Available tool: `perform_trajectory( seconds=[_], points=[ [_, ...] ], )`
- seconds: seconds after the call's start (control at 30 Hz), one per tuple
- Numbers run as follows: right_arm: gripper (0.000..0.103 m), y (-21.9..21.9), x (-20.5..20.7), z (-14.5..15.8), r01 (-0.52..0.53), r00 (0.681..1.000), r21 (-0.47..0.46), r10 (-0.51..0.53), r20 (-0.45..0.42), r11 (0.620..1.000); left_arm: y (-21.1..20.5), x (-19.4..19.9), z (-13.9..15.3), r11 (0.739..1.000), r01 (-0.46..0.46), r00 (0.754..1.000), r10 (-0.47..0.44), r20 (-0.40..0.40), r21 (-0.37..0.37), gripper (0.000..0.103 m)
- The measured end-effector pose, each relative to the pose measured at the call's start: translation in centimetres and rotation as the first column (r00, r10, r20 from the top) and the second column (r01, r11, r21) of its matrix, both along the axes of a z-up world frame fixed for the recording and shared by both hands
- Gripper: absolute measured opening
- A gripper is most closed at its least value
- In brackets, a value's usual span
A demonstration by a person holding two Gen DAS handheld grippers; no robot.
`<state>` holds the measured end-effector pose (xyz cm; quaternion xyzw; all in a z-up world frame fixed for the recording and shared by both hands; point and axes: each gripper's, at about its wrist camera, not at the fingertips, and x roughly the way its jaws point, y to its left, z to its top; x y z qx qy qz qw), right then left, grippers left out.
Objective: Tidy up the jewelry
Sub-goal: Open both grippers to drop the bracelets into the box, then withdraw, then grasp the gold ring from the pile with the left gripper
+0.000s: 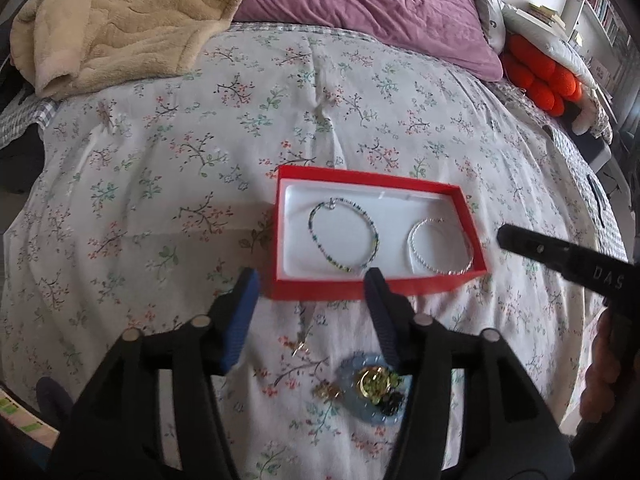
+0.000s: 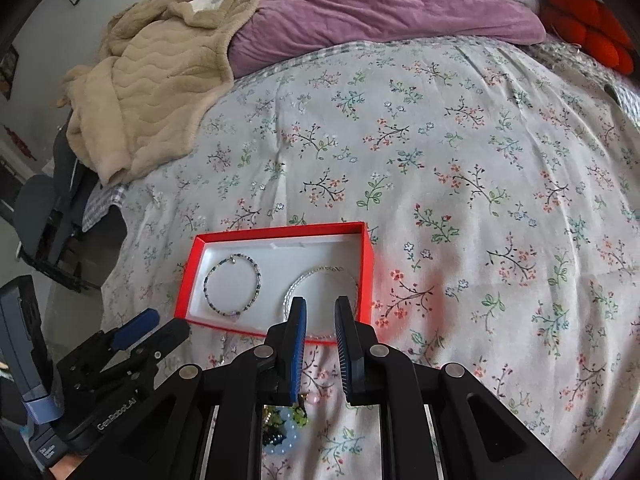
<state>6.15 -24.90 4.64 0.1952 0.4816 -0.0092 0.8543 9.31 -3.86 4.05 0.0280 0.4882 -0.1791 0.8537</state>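
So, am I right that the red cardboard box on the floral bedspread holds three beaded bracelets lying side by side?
Not quite: the red cardboard box on the floral bedspread holds two beaded bracelets, a blue-green one and a clear silvery one, side by side, as the left wrist view shows.

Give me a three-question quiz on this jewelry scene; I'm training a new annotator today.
1. True or false: the red box holds three bracelets.
2. Which bracelet lies nearer the right gripper: A) the dark beaded bracelet, B) the silver bracelet?
3. What lies on the bedspread between the left gripper arms?

Key: 1. False, two. 2. B. 3. A small pile of loose jewelry.
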Motion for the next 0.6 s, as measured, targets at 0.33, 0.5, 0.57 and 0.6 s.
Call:
perform_trajectory(
  seconds=[0.33, 0.5, 0.57, 0.6],
  points=[
    [0.023, 0.1, -2.7, 0.4, 0.004, 0.999, -0.070, -0.006, -0.035, 0.998, 1.9, -2.3, -1.1, 0.999, -0.031, 0.998, 0.033, -0.046, 0.038, 0.082],
    [0.064, 0.4, -4.5, 0.5, 0.005, 0.999, -0.104, -0.009, -0.032, 0.995, 2.1, -3.1, -1.8, 0.997, -0.028, 0.997, 0.033, -0.072, 0.065, 0.083],
    [0.064, 0.7, -4.8, 0.7, -0.003, 0.999, -0.113, -0.001, -0.032, 0.994, 2.0, -3.5, -1.9, 0.997, -0.023, 0.997, 0.028, -0.075, 0.073, 0.084],
    [0.066, 0.7, -5.1, 0.7, -0.007, 0.999, -0.112, 0.003, -0.032, 0.994, 2.1, -3.6, -1.9, 0.997, -0.021, 0.997, 0.026, -0.075, 0.075, 0.084]
  ],
)
